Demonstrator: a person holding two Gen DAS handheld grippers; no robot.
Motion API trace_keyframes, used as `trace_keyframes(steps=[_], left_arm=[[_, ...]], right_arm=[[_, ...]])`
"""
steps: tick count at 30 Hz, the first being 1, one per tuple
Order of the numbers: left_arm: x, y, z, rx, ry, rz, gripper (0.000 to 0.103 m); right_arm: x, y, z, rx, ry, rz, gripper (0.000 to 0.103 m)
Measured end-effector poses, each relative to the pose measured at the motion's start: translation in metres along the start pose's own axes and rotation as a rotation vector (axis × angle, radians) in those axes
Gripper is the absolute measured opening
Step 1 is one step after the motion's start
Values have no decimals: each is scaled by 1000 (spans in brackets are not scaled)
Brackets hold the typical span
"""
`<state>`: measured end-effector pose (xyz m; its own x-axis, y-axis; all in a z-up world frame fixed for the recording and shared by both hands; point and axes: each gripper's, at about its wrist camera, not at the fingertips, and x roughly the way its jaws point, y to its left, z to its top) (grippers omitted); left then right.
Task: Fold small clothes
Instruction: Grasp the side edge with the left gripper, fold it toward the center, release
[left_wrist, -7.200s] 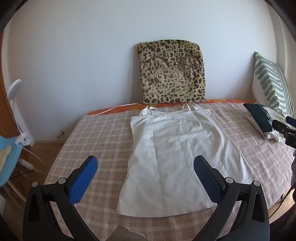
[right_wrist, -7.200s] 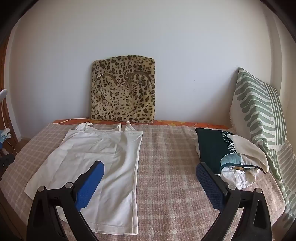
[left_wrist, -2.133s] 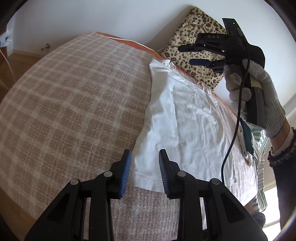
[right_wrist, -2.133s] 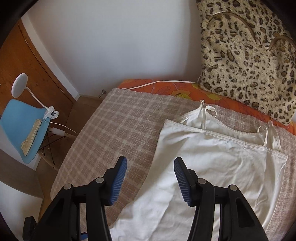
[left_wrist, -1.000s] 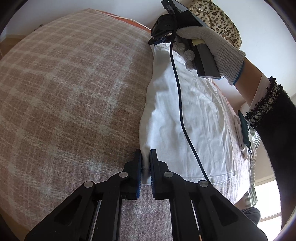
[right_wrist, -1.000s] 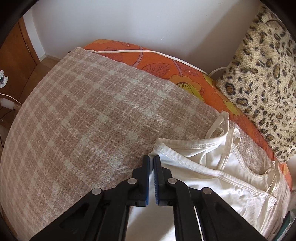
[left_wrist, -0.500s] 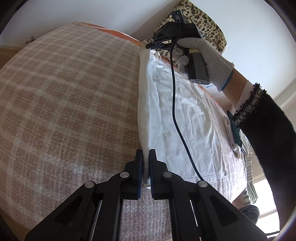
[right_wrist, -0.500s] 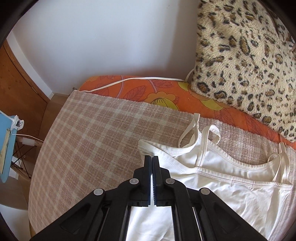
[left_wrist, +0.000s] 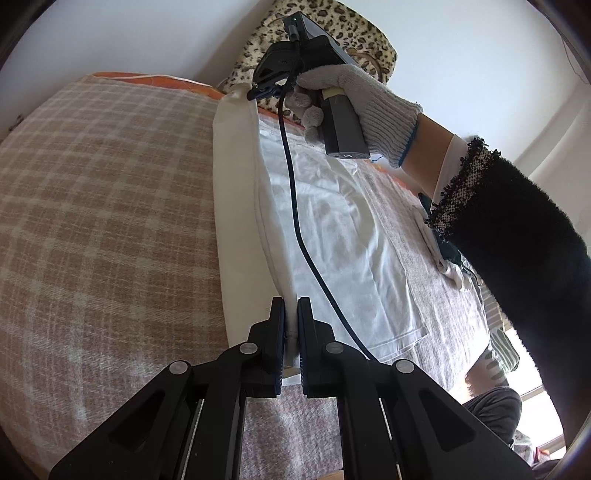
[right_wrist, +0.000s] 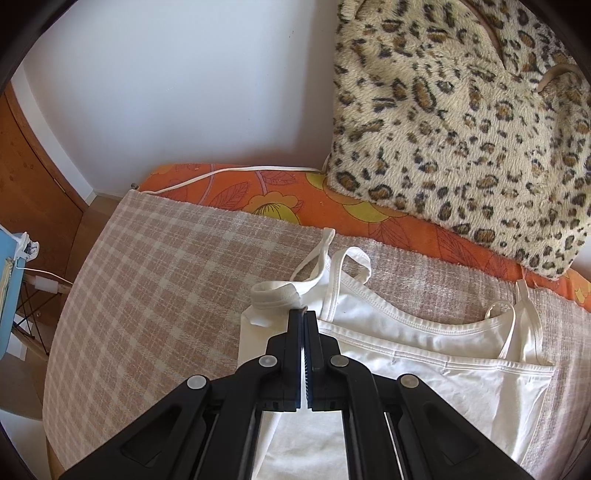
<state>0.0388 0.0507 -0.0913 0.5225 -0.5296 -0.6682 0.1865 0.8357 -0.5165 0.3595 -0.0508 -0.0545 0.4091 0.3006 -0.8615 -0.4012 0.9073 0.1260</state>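
Since a moment ago the long side of the white camisole (left_wrist: 332, 236) has risen higher off the checked blanket (left_wrist: 103, 192), and it now stands as a raised flap stretched between the two tools. At the near end, the left gripper (left_wrist: 291, 314) has its jaws pressed together on the hem corner of the camisole, with a thin strip of white cloth showing between the pads. At the far end, the right gripper (right_wrist: 304, 321) is clamped on the top corner of the same side, just below the thick folded band of the neckline; the shoulder straps (right_wrist: 343, 258) lie loose ahead of its jaws and a little to the right. To the right of both pairs of jaws the rest of the camisole lies flat on the blanket. The right hand (left_wrist: 354, 99), in a grey knitted glove, holds its tool from above, and a black cable (left_wrist: 295, 206) hangs from it across the white cloth. Beyond the right jaws a leopard cushion (right_wrist: 461, 118) leans on the wall, above an orange flowered sheet (right_wrist: 288, 199). Far to the right of the left jaws some dark folded clothes seem to lie, but the sleeve hides most of them.
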Motion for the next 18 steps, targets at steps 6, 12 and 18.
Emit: trace_keyframes(steps=[6,12,18], left_arm=[[17,-22,3,42,28,-24,5],[36,-38,0,82,72,-34,5],[53,-40,-6,73,130,-51,5]], right_arm=[[-6,-32,-10,11,-7,-58,0],[1,-65,-22,62,9,-71,0],[15,-75,-27,74,25,-70,0]])
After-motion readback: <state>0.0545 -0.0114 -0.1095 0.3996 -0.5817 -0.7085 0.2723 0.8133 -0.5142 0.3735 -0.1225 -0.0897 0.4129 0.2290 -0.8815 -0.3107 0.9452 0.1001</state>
